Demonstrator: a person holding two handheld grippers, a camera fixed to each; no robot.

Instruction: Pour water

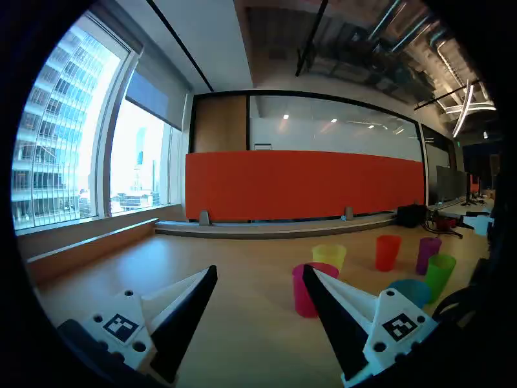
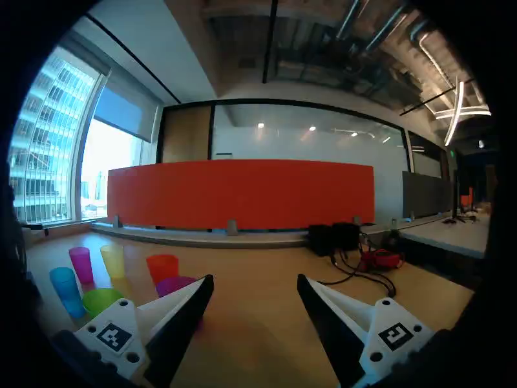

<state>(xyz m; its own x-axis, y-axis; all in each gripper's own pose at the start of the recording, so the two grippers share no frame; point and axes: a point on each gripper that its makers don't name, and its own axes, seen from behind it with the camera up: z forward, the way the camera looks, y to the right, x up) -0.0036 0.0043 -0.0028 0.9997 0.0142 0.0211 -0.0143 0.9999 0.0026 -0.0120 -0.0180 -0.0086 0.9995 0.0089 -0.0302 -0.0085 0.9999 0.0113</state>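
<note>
Several coloured plastic cups stand in a cluster on the wooden table [image 1: 245, 323]. In the left gripper view my left gripper [image 1: 258, 271] is open and holds nothing. A magenta cup [image 1: 302, 294] stands just behind its right finger [image 1: 329, 317], with a yellow cup [image 1: 329, 256], an orange cup [image 1: 388, 251], a purple cup [image 1: 428, 253], a green cup [image 1: 440, 273] and a blue cup [image 1: 411, 291] farther right. In the right gripper view my right gripper [image 2: 254, 279] is open and empty. The cups stand to its left; the purple cup [image 2: 172, 284] is by its left finger [image 2: 174, 323].
An orange partition [image 1: 304, 184] runs along the table's far edge. Tall windows [image 1: 58, 136] line the left side. Black boxes [image 2: 333, 238], black cables and a red object [image 2: 381, 260] lie to the right. A white desk [image 2: 452, 236] stands beyond them.
</note>
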